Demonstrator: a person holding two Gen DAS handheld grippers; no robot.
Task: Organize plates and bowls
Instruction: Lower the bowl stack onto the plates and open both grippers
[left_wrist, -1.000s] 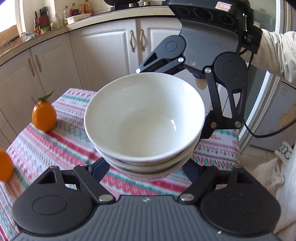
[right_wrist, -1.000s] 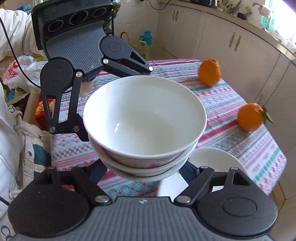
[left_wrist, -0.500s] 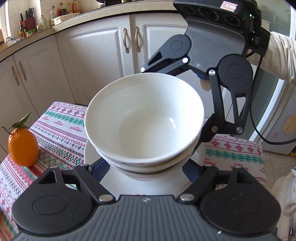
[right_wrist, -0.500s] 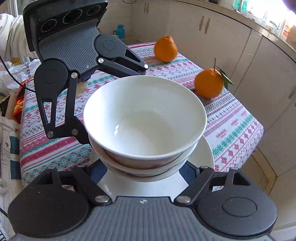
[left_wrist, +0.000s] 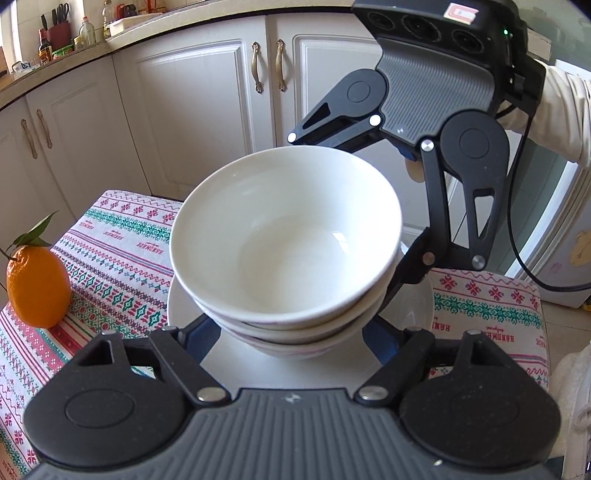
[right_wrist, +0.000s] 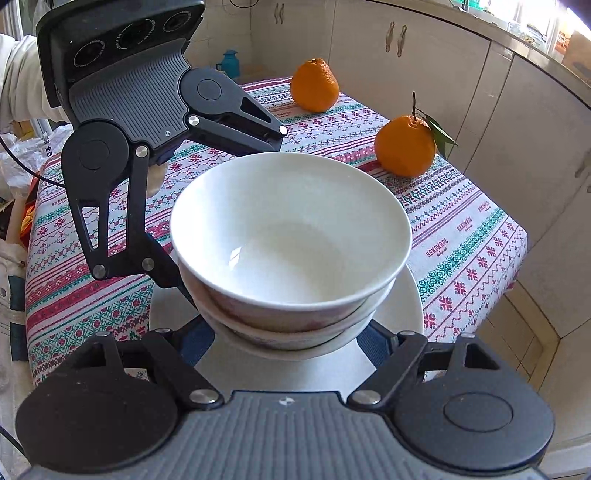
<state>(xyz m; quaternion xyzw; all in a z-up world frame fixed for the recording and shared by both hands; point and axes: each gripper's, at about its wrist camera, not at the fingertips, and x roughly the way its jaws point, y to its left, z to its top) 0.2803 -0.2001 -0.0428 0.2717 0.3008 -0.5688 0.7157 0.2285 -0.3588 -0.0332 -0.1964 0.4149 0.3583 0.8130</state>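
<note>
A stack of three white bowls (left_wrist: 288, 236) hangs low over a white plate (left_wrist: 417, 306) on the patterned tablecloth (left_wrist: 110, 240); I cannot tell whether its foot touches the plate. My left gripper (left_wrist: 288, 343) is shut on the lowest bowl from the near side, its blue pads under the rim. From the opposite side my right gripper (right_wrist: 288, 339) is shut on the same bowl stack (right_wrist: 291, 236); one of its fingers (left_wrist: 410, 266) shows at the stack's right. In the right wrist view the plate (right_wrist: 406, 306) lies near the table's corner.
An orange (left_wrist: 37, 288) with a leaf stands left of the plate; in the right wrist view two oranges (right_wrist: 314, 85) (right_wrist: 406, 146) sit farther back. White cabinets (left_wrist: 203, 110) stand close behind the table. The table edge (right_wrist: 517, 240) drops off right of the plate. A sleeve (left_wrist: 561, 110) is at upper right.
Both grippers carried the bowl stack across the table and downward; the white plate, off to one side a second ago, now lies directly beneath the stack. The grip stayed the same.
</note>
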